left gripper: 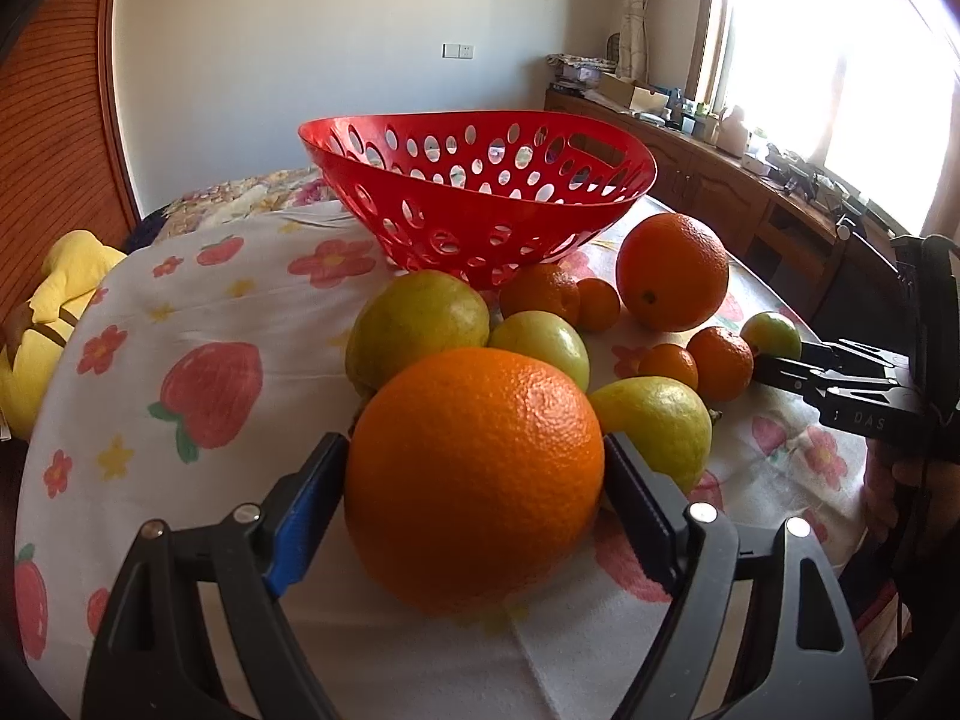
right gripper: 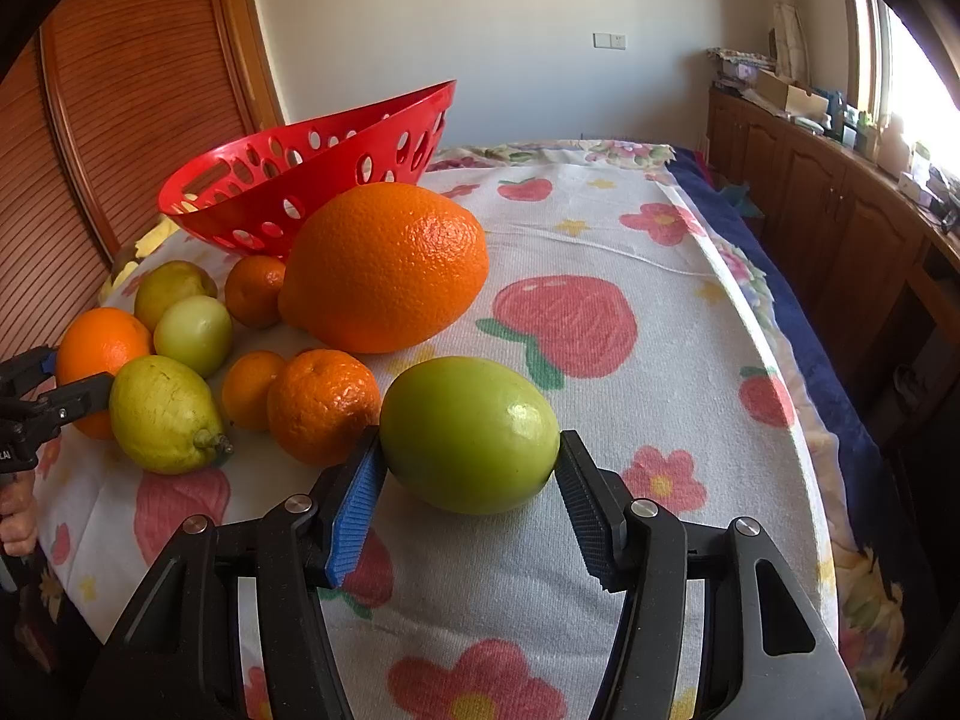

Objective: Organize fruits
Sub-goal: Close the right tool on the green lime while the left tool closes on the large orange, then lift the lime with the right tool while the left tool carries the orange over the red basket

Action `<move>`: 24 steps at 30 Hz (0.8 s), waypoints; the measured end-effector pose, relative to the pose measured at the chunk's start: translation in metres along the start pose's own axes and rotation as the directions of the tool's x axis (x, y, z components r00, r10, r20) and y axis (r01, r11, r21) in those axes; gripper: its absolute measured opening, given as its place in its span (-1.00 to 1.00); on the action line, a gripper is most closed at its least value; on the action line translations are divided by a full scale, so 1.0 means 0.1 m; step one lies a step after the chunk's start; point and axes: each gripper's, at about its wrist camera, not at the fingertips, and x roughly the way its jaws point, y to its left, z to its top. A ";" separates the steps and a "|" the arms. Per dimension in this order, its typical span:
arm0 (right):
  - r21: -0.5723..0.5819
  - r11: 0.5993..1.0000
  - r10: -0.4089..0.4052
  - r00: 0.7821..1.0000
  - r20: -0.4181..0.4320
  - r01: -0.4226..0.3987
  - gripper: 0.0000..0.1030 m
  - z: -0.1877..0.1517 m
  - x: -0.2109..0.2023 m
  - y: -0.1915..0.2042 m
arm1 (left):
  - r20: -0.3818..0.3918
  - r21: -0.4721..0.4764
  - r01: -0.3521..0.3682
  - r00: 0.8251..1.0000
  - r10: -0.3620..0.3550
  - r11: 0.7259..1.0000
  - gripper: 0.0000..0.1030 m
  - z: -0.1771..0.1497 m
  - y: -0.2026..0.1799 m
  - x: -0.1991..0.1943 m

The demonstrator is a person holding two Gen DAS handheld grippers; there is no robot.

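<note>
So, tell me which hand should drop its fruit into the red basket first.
Left, probably. The left gripper is clamped on the big orange with the red basket straight ahead. The right gripper holds a green fruit, but another orange stands in its way.

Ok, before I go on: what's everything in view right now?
large oranges: 2, orange, one between the left gripper's pads, one near the basket
mandarins: 4, orange, among the fruit cluster
green to yellow-green fruits: 4, three in the cluster, one in the right gripper
red perforated basket: 1, behind the fruit
tablecloth: 1, white, strawberry-and-flower print, under everything
yellow soft toy: 1, beyond the table's left edge
left gripper: closed on an orange
right gripper: closed on a green fruit
</note>
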 end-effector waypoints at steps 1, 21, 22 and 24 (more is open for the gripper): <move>0.000 1.000 0.012 1.000 -0.001 -0.012 0.14 0.00 0.00 0.00 | -0.001 -0.003 0.002 1.000 -0.002 1.000 0.61 0.00 0.01 -0.01; -0.108 0.991 0.089 0.987 0.134 -0.074 0.13 0.45 -0.55 0.26 | 0.159 0.013 0.023 0.987 -0.024 1.000 0.61 0.46 0.13 -0.71; -0.118 0.990 0.093 0.986 0.139 -0.077 0.13 0.49 -0.56 0.29 | 0.165 0.018 0.022 0.986 -0.025 1.000 0.61 0.51 0.13 -0.71; -0.139 0.987 0.107 0.983 0.148 -0.086 0.13 0.60 -0.55 0.35 | 0.178 0.029 0.022 0.984 -0.027 0.999 0.61 0.63 0.12 -0.72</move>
